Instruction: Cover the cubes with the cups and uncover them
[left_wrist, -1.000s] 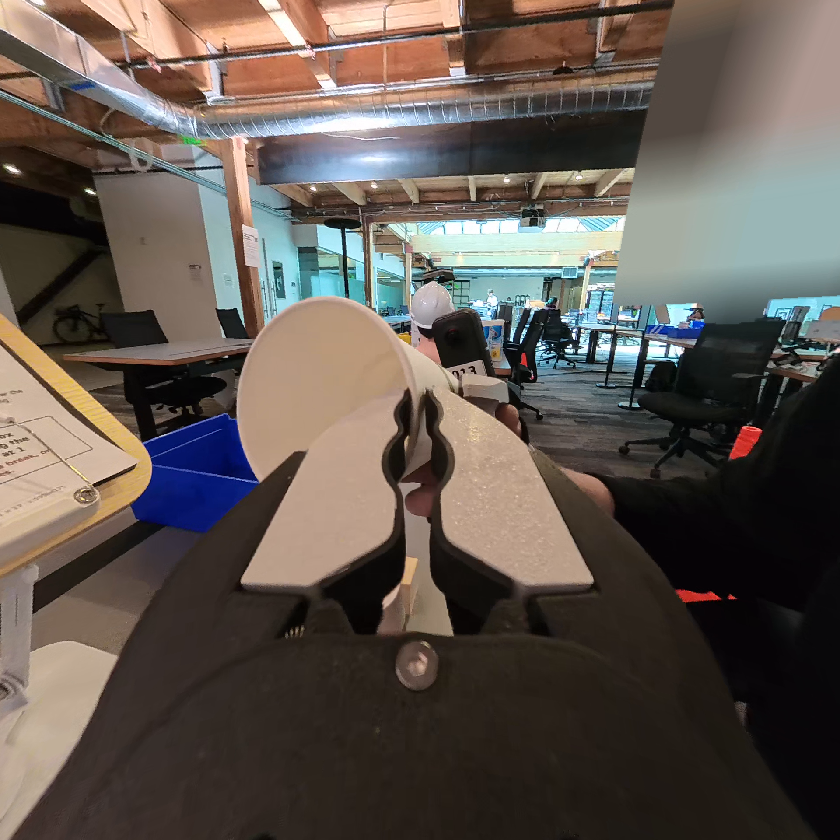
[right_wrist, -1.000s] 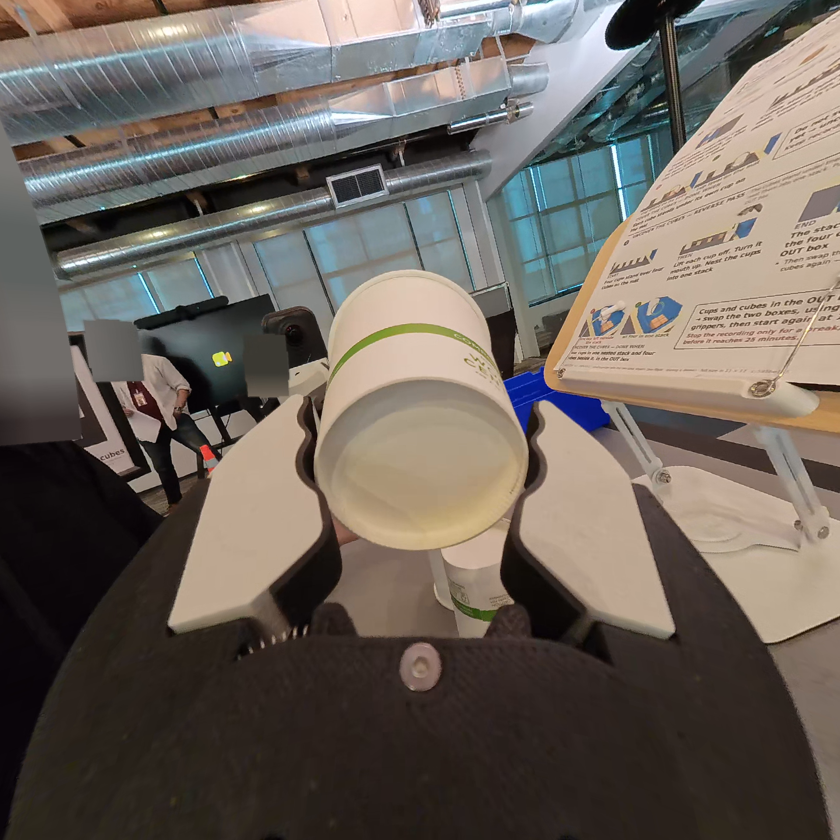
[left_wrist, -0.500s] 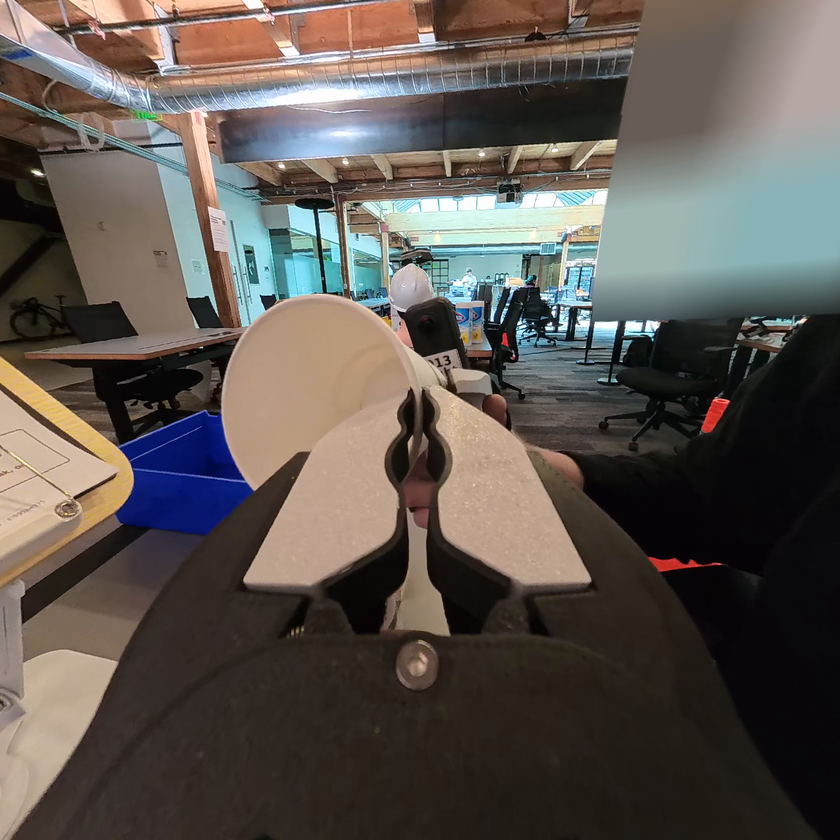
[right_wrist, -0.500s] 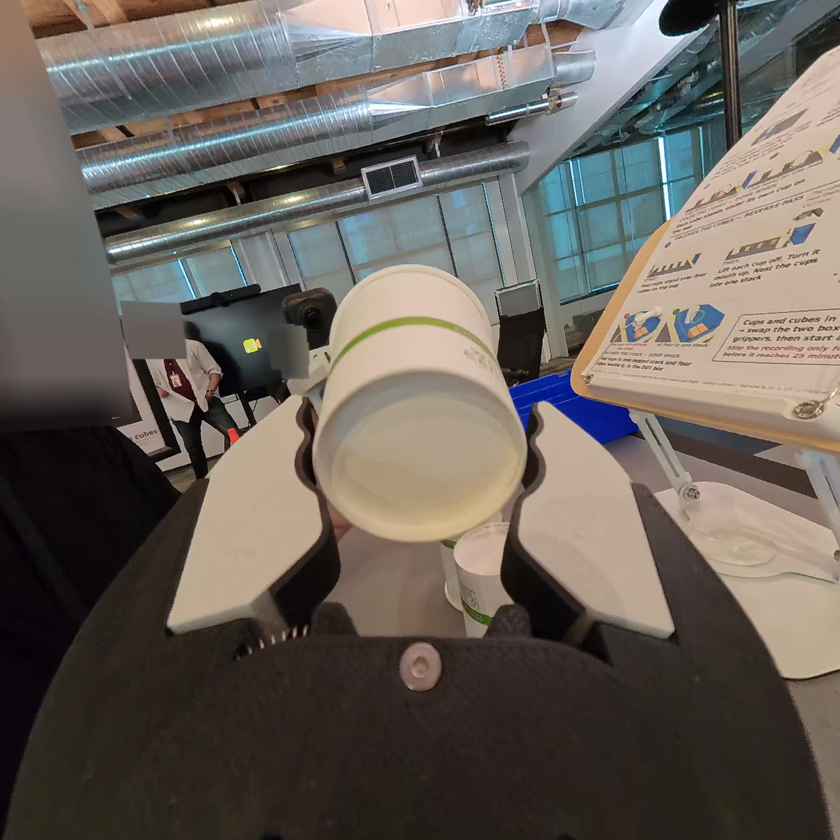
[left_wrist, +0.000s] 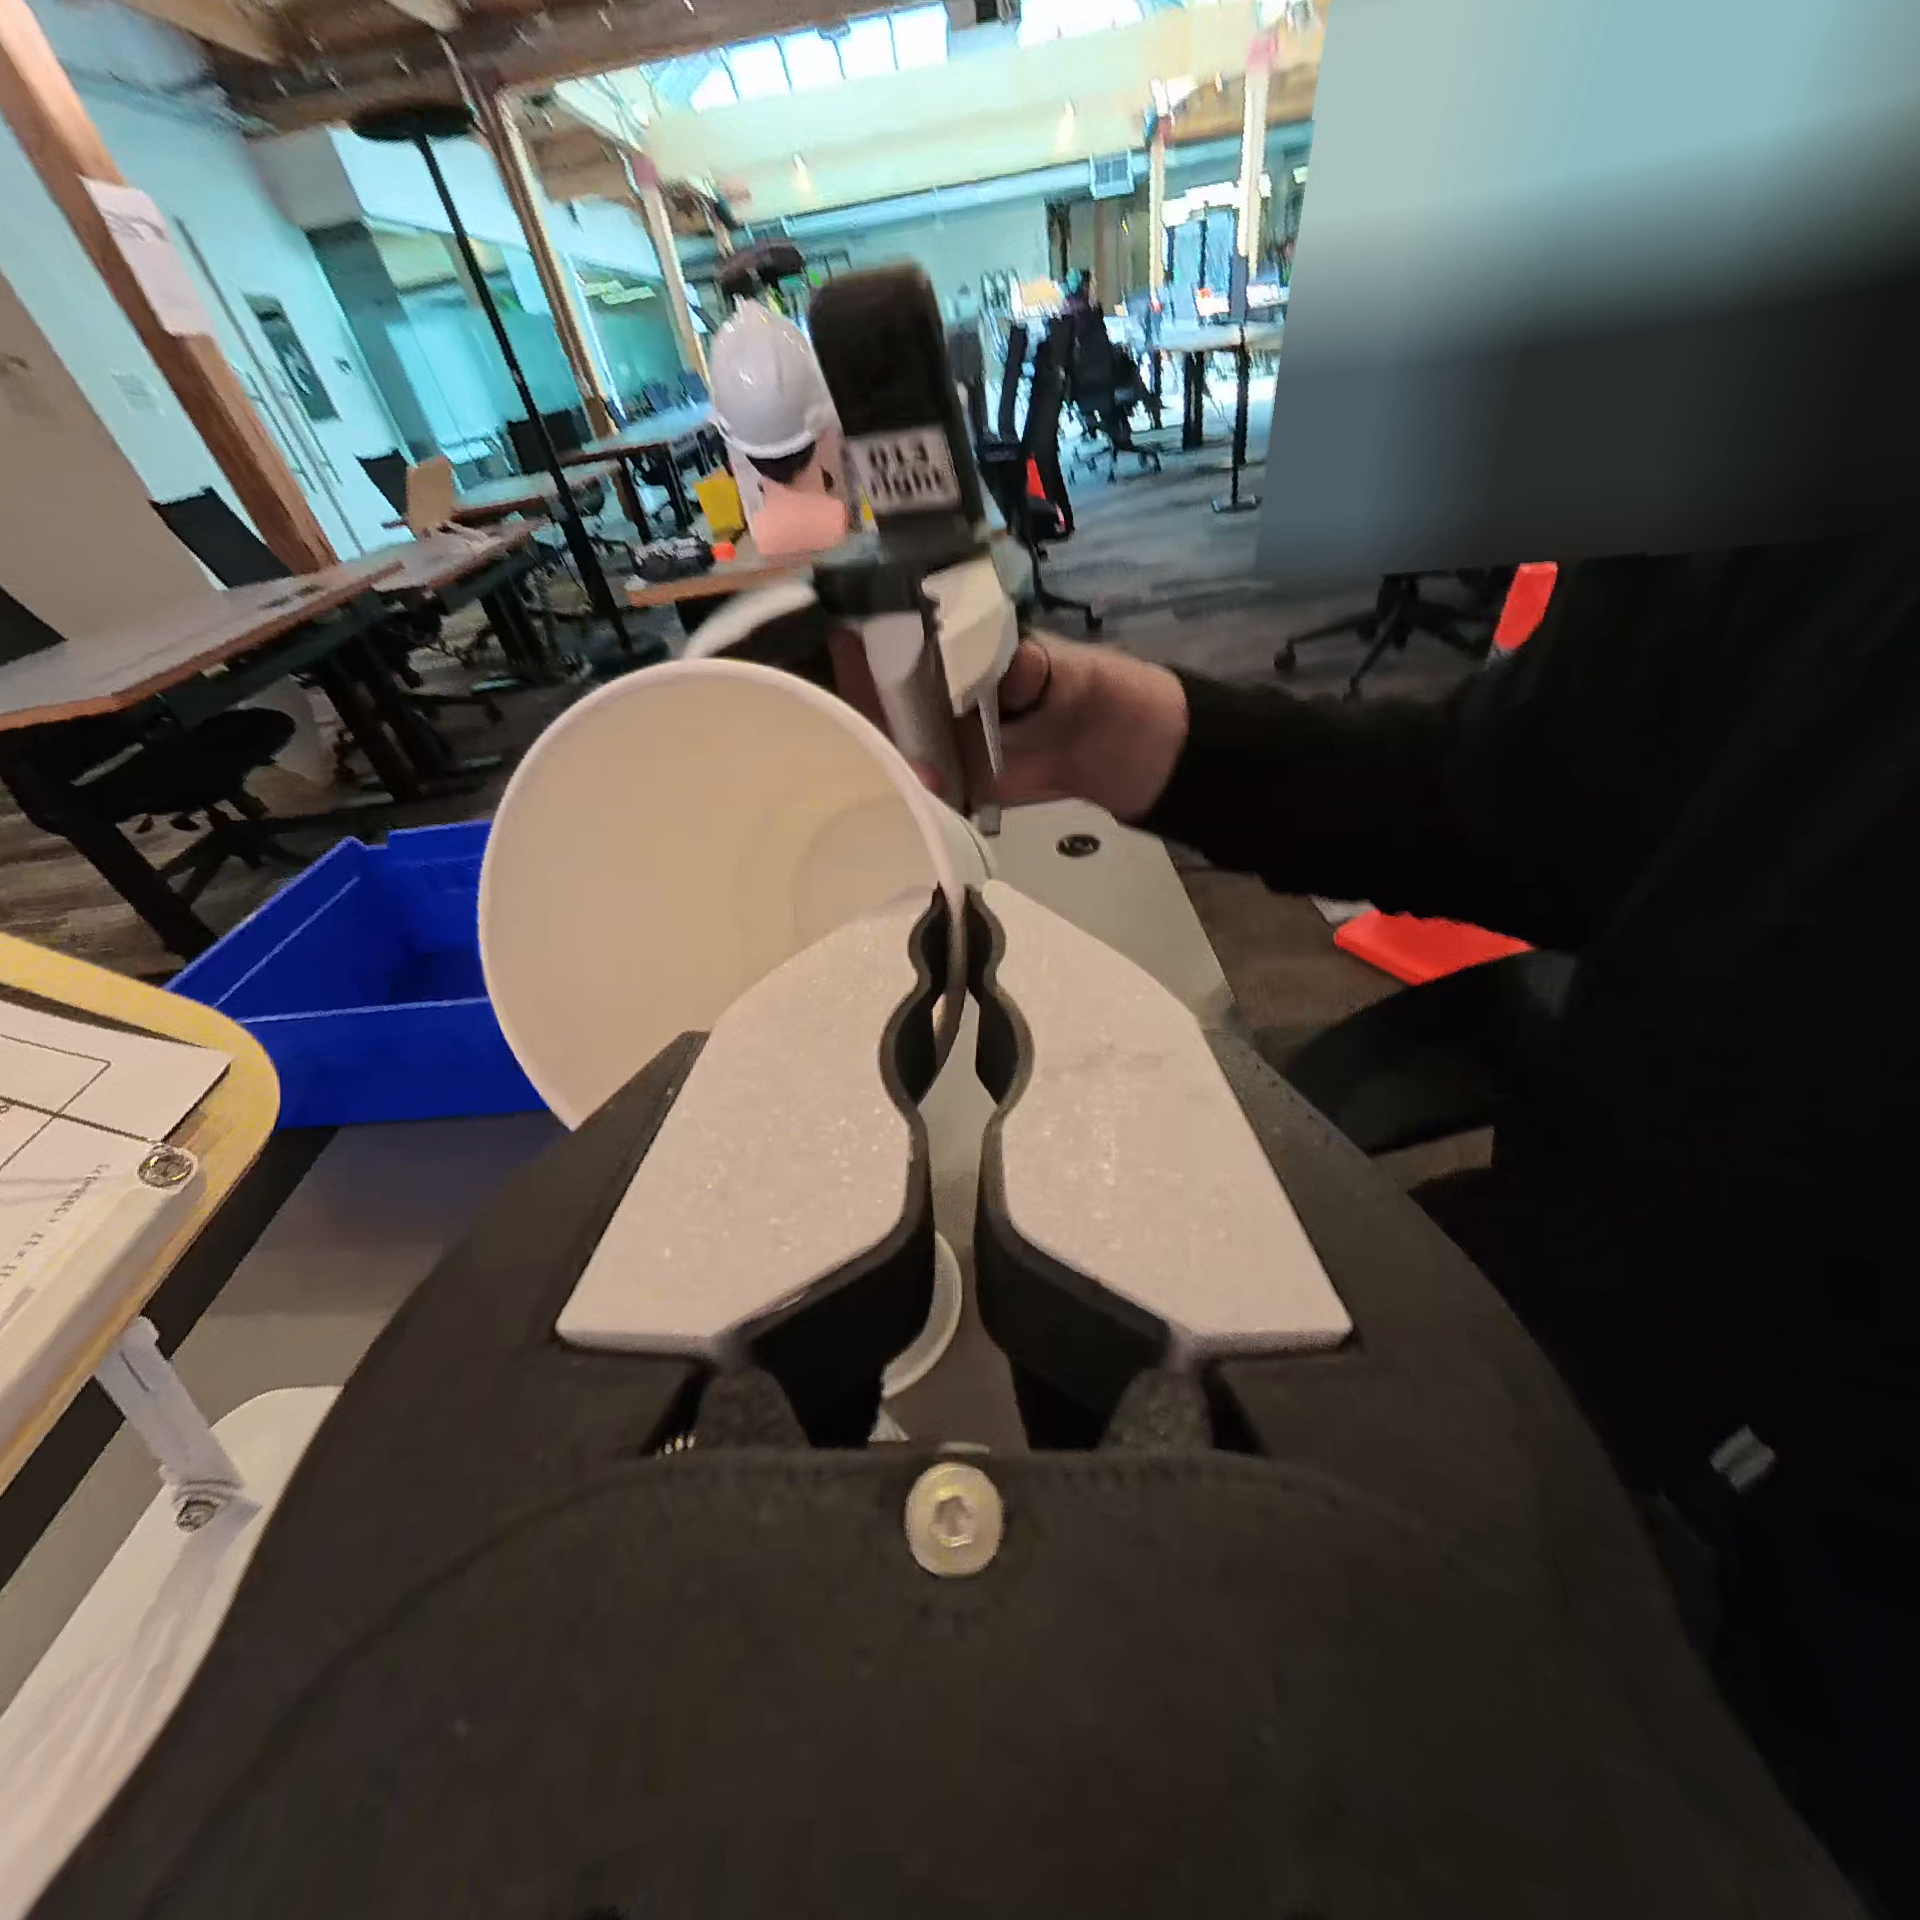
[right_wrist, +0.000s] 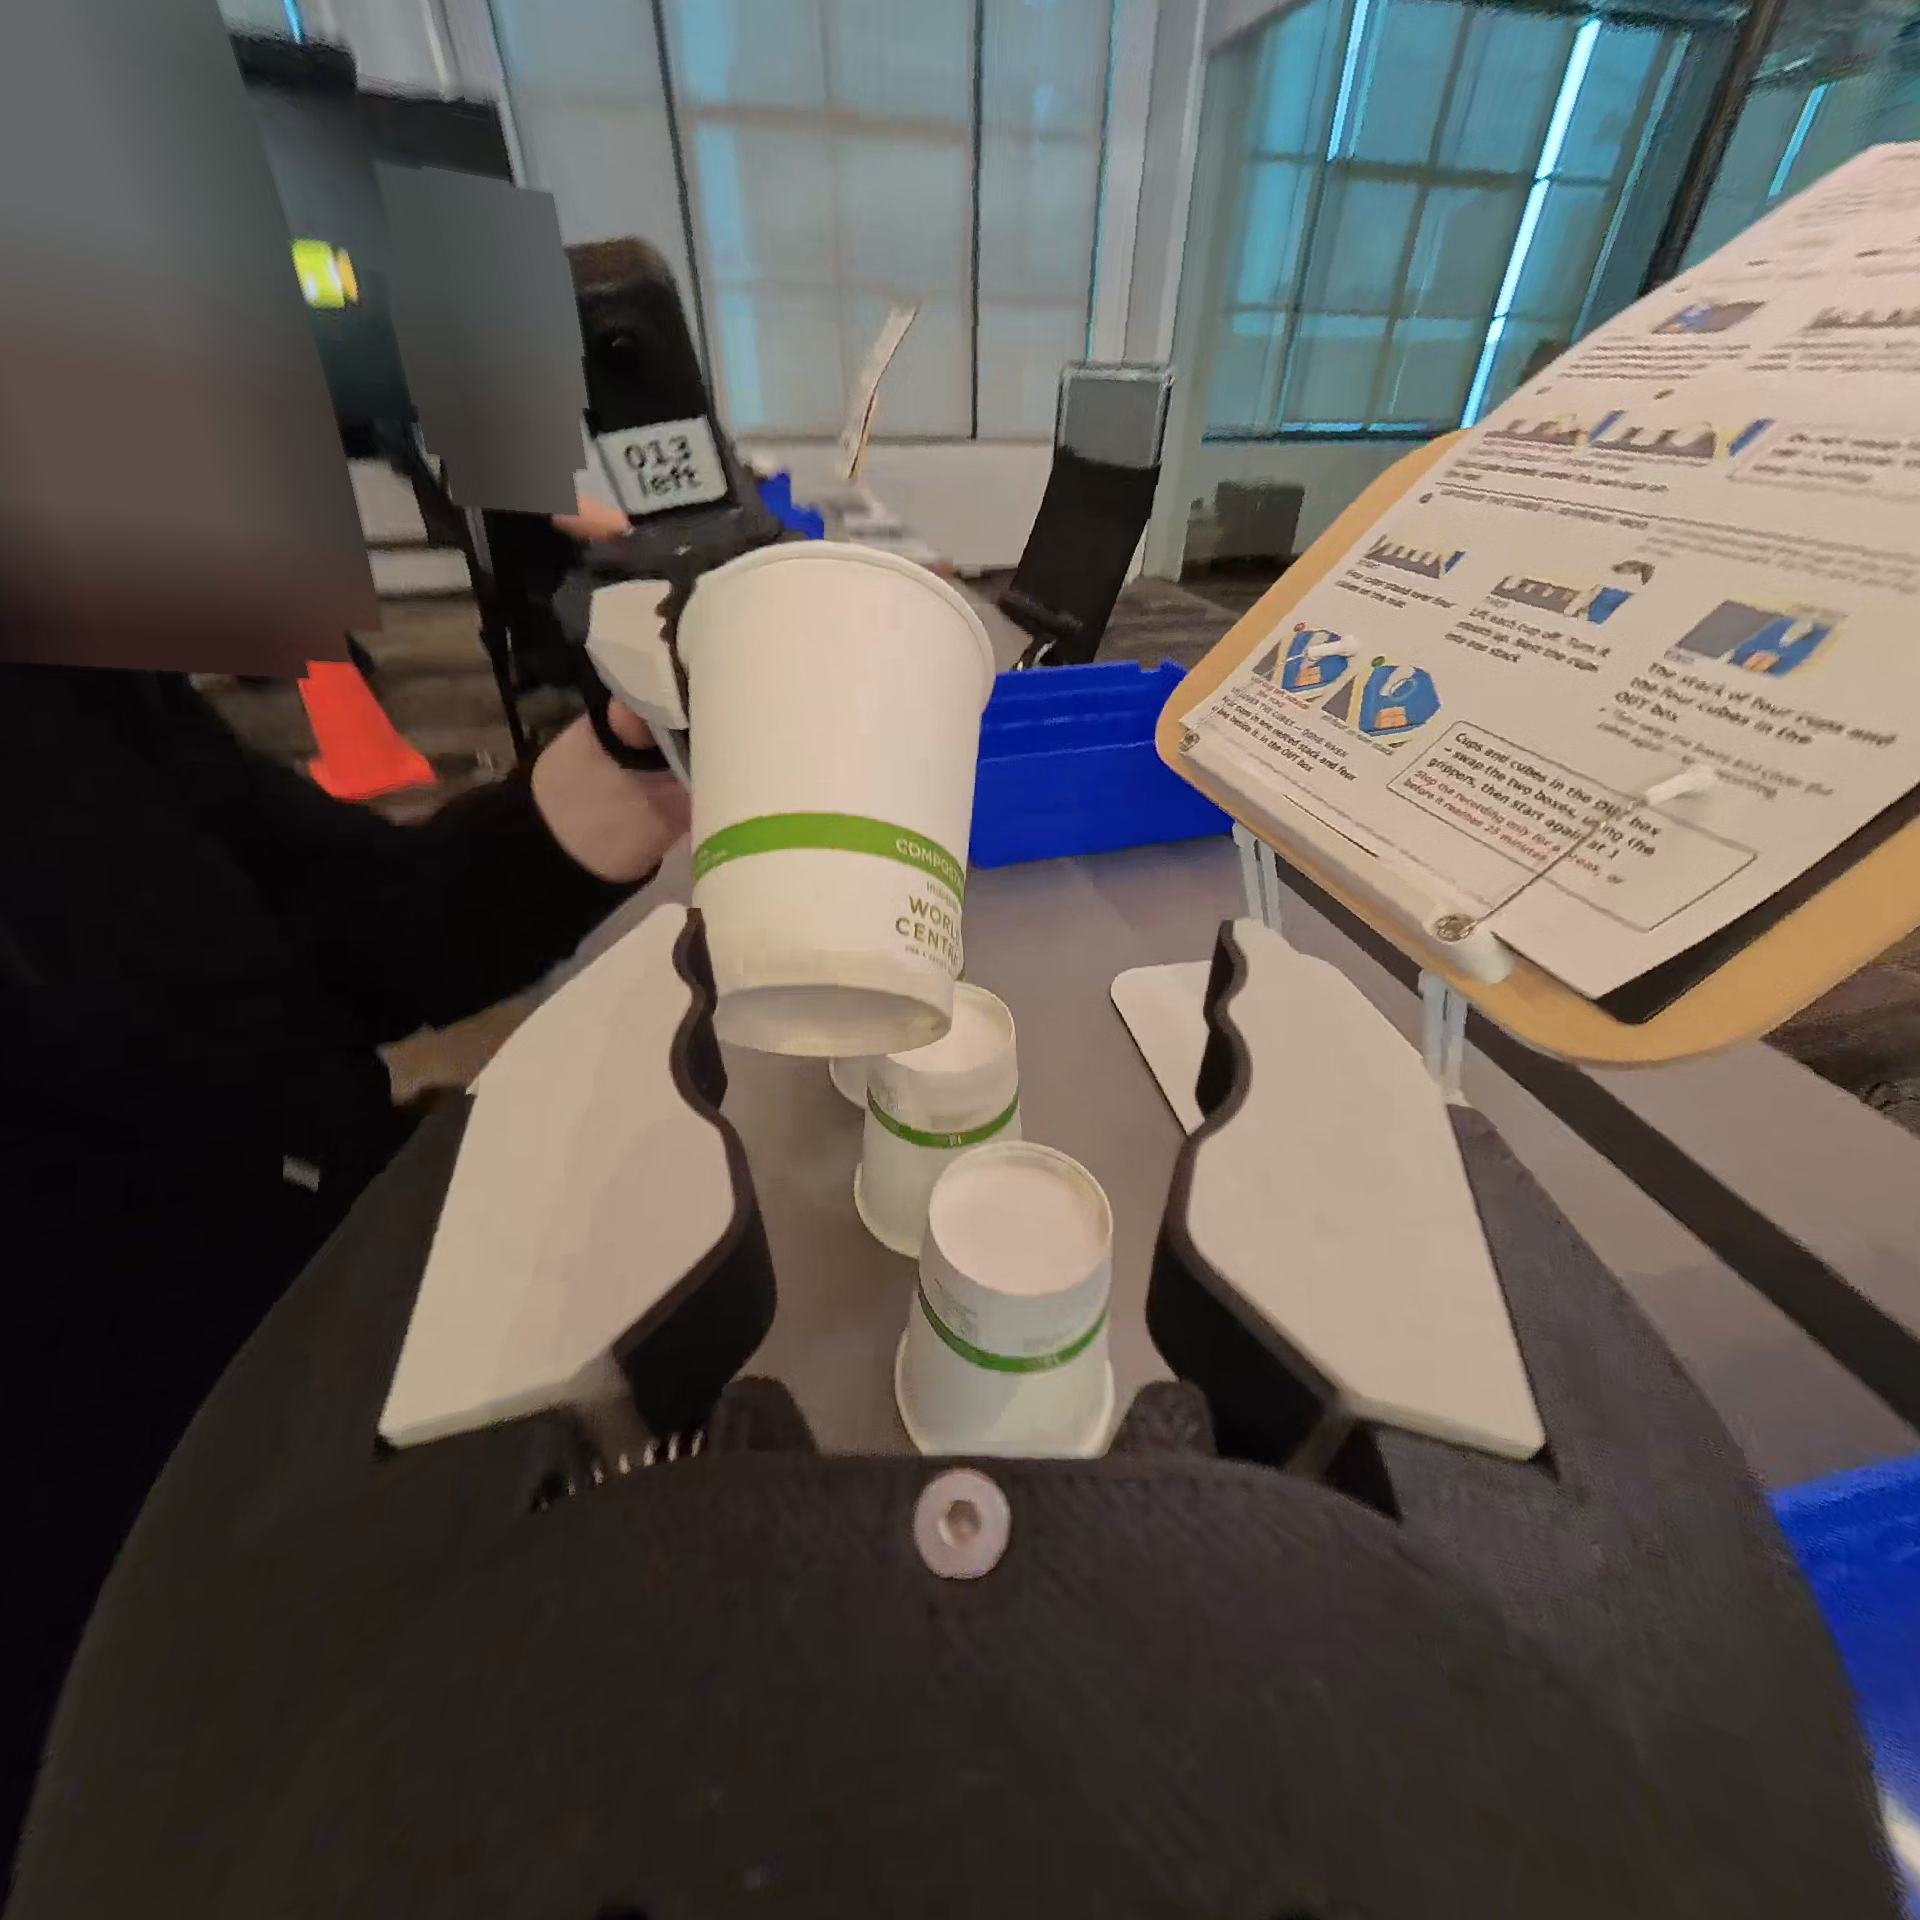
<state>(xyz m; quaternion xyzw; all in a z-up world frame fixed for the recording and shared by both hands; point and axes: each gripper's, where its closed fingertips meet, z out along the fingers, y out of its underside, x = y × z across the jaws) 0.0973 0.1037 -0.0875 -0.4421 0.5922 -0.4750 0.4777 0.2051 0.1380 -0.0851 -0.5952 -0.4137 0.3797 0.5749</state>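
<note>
Stretching away behind the grey tabletop (right_wrist: 1049, 935) is an open office with wooden posts, desks, black chairs and tall windows. A blue bin (right_wrist: 1081, 769) sits at the table's far side, and a second blue bin (left_wrist: 353, 987) shows in the left wrist view. A tilted wooden board (right_wrist: 1558, 748) with a printed sheet stands on a white stand at the right side of the table, overhanging the surface.

Clear table lies between the board's stand and the person's dark sleeve, and two upside-down cups occupy the middle of that strip: a near cup (right_wrist: 1013, 1299) and a farther cup (right_wrist: 940, 1122), just beside each other in a line. The cubes are not visible.

The left gripper (left_wrist: 964, 935) has its fingers pinched nearly together on the rim of a white paper cup (right_wrist: 831, 790), which hangs in the air above the inverted cups, mouth up and slightly tilted, a green band around its lower half. In the left wrist view its pale inside (left_wrist: 717, 873) faces the camera.

The right gripper (right_wrist: 961, 997) has its fingers spread wide and grips nothing; the held cup's base is just beside its left finger.
</note>
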